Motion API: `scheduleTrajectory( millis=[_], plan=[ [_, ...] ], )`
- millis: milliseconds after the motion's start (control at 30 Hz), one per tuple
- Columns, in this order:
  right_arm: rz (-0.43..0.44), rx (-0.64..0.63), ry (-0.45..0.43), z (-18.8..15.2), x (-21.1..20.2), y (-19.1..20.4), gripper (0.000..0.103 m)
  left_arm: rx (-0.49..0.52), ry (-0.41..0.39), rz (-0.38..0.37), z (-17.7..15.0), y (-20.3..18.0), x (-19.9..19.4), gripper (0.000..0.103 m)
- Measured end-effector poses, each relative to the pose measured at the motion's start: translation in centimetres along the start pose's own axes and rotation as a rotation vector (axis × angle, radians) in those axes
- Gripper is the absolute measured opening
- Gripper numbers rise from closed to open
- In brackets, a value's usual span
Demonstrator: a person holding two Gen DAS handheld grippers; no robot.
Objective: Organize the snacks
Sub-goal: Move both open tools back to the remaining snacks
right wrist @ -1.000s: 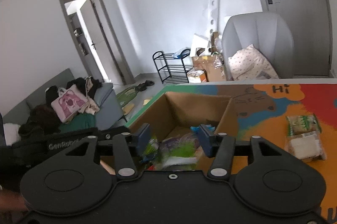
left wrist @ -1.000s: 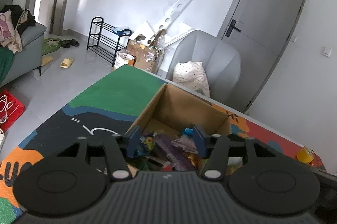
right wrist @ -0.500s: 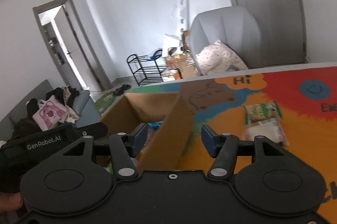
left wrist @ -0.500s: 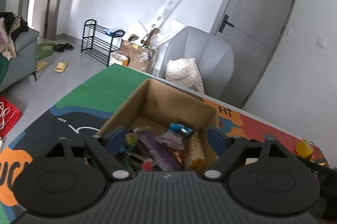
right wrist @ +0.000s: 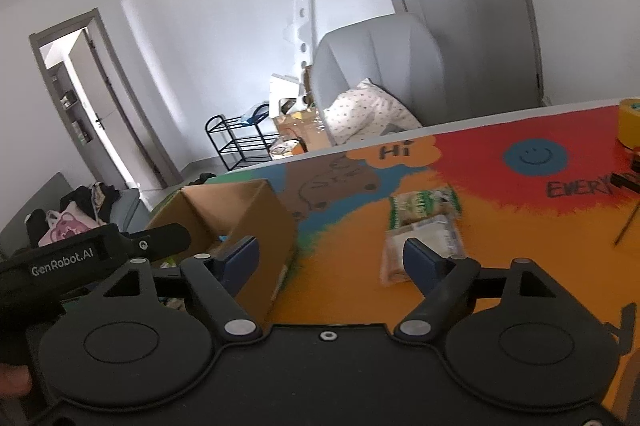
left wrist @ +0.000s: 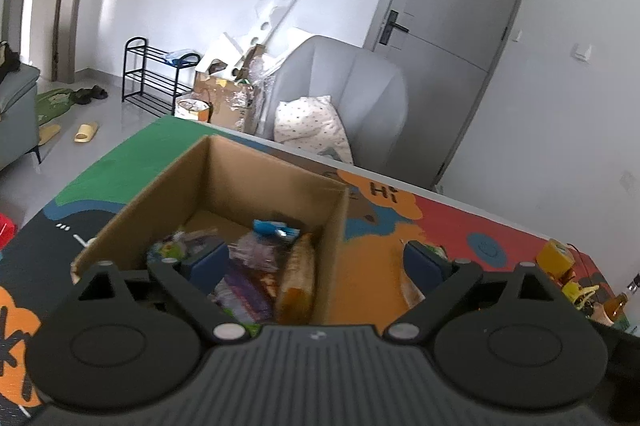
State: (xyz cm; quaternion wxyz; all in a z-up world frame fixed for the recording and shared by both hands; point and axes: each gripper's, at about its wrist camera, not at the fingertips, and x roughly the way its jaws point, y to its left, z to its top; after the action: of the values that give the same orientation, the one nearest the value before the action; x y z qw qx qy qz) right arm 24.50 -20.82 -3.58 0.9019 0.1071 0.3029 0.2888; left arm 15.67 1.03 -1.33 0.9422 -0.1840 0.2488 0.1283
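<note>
Left wrist view: the left gripper [left wrist: 314,262] hangs over the right-hand wall of the cardboard box [left wrist: 172,185]. Its jaws are spread wide and opening, and nothing is pinched; the left fingertip sits above the box contents, the right fingertip outside the box above the mat. The box stands open-topped on the printed table mat [left wrist: 400,246]. Inside it lie loose snacks [left wrist: 256,266]: a purple wrapper, a blue packet at the far side, and a brown bread pack [left wrist: 296,278] leaning against the right wall. The far table edge runs behind the box, with a grey armchair [left wrist: 352,85] just beyond it. To the right of the box the mat is bare up to a yellow object [left wrist: 554,256] near the far right corner.

Right wrist view: the right gripper [right wrist: 332,256] has its jaws apart and opening, with nothing between the pads. The box [right wrist: 256,209] is at left, its near corner just beside the left fingertip. Two snack packs [right wrist: 424,222] lie flat on the orange area of the mat [right wrist: 520,226], apart from the box, the nearer one partly behind the right fingertip. The left gripper body [right wrist: 80,254] shows at the left edge. A tape roll [right wrist: 628,121] stands at the far right table edge
</note>
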Motion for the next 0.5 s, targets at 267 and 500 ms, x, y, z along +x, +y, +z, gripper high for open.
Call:
scheduleTrajectory(
  millis=[267, 500],
  plan=[
    [-0.037, 0.034, -0.008, -0.2, -0.7, -2.7, 0.09, 0.03, 0.019, -0.025, -0.6, -2.6, 1.0, 0.094],
    [-0.059, 0.062, -0.005, -0.2, -0.4, -5.0, 0.09, 0.081, 0.034, -0.057, -1.2, -5.0, 1.9, 0.094]
  ],
)
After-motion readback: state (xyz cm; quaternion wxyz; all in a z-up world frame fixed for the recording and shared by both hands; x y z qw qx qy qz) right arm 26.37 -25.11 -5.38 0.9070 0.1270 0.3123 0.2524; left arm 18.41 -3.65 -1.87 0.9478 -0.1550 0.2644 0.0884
